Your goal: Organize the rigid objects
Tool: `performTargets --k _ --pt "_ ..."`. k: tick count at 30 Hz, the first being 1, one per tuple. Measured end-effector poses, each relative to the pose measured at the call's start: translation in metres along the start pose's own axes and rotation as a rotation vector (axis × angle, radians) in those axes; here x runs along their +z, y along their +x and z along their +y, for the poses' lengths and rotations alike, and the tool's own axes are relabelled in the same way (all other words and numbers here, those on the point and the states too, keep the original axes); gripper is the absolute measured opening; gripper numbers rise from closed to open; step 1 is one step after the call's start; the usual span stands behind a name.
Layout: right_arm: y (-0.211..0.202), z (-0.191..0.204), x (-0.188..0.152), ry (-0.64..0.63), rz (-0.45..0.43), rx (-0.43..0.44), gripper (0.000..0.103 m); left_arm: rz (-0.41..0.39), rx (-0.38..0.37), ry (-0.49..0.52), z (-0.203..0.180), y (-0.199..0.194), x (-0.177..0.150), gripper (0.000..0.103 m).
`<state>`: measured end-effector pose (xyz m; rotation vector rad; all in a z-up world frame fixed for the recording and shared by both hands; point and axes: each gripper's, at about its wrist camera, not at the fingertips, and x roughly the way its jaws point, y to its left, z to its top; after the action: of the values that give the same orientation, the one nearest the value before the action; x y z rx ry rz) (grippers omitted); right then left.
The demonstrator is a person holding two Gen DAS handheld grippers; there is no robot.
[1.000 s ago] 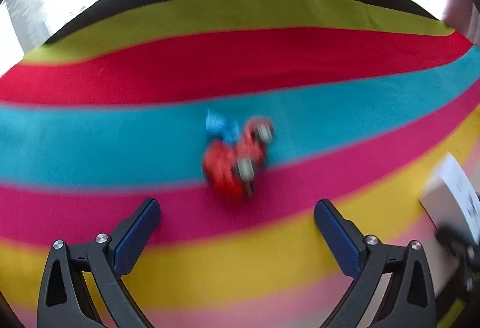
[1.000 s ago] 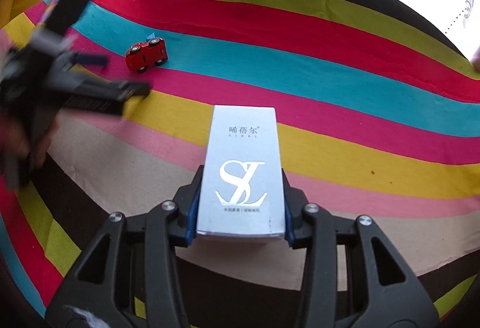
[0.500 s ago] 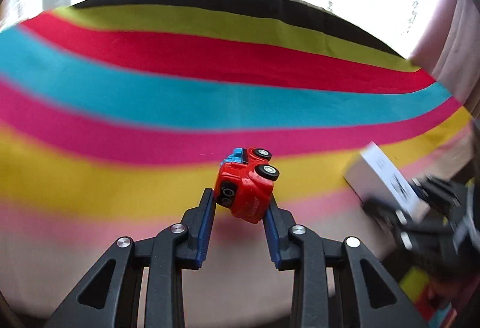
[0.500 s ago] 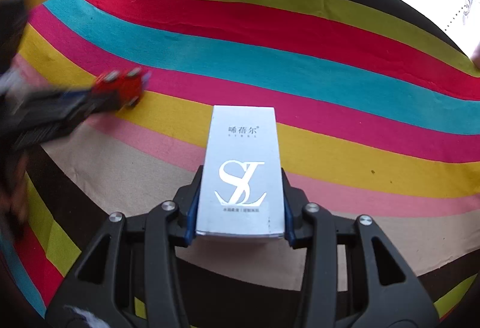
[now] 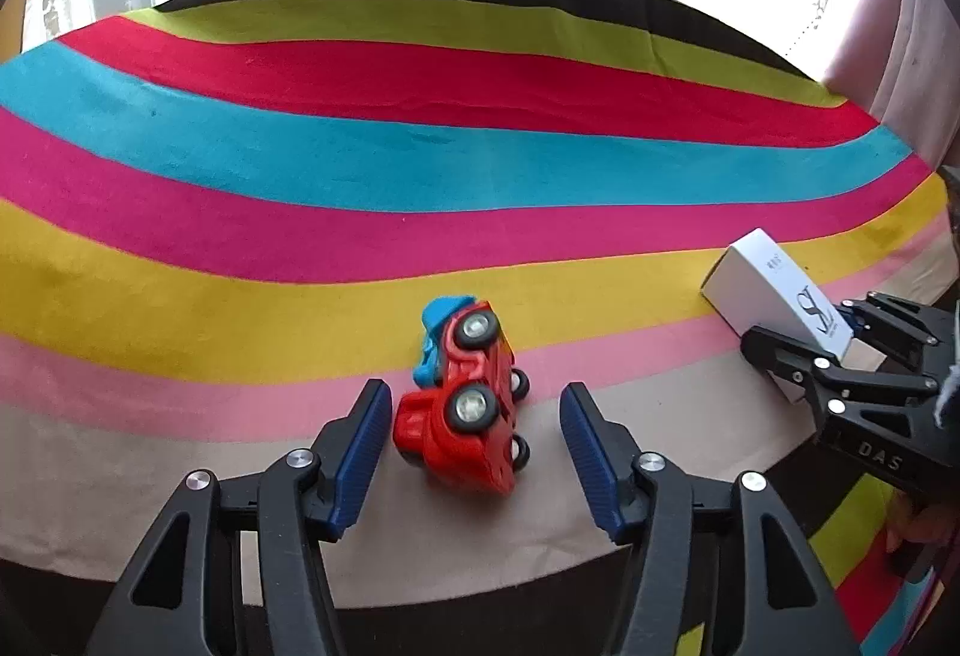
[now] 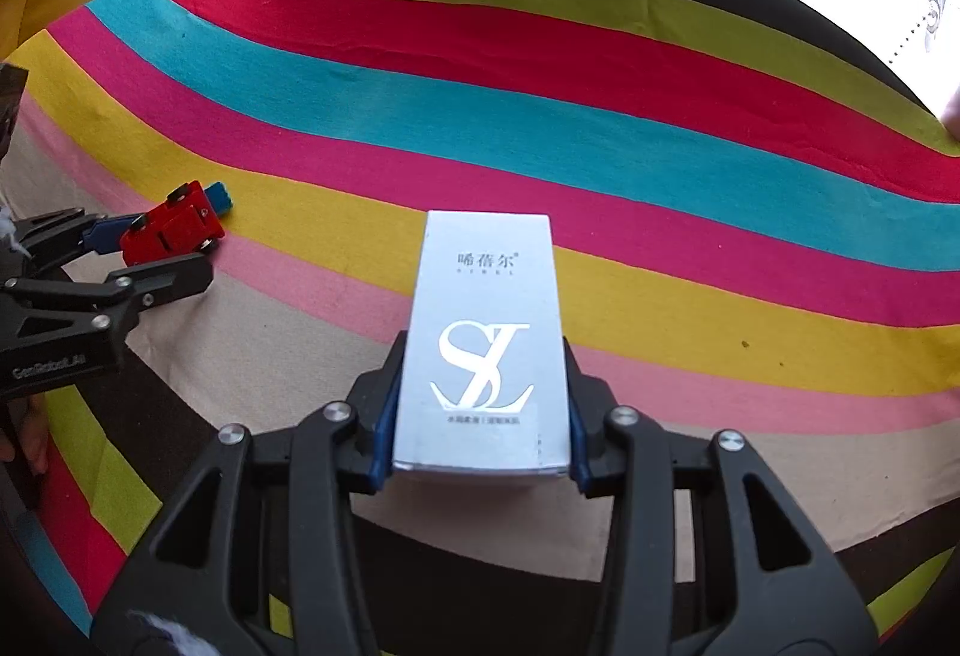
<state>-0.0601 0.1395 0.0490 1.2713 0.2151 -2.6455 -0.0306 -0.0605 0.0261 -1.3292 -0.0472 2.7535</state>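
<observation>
Released: my left gripper point(image 5: 471, 437) has just been opening; toy car point(image 5: 462, 404) lies tipped between its parted pads, untouched.
My right gripper point(image 6: 480, 410) clamps the silver box point(image 6: 483, 344).

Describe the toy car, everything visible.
The toy car is small, red, glossy plastic by the look, with a blue part at its far end and black wheels with silver hubs. It lies tipped on its side, wheels showing, on the striped cloth where the pink stripe meets the beige. It sits between the fingers of the left gripper, whose jaws have just been opening; the pads stand clear of it, so only the cloth touches it.
</observation>
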Motion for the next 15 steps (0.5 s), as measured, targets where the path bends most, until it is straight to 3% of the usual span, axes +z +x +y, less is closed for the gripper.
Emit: performTargets --k 3,7,15 --pt "0.0 0.0 0.0 0.0 0.0 0.0 0.046 -0.011 -0.012 -0.014 -0.004 -0.007 -0.003 0.034" --pt "-0.001 -0.001 0.001 0.0 0.0 -0.002 0.046 -0.046 -0.023 -0.07 0.004 -0.022 -0.009 0.034" --pt "-0.002 -0.008 0.001 0.024 -0.001 0.005 0.045 -0.075 -0.026 -0.096 -0.013 -0.068 -0.057 0.034"
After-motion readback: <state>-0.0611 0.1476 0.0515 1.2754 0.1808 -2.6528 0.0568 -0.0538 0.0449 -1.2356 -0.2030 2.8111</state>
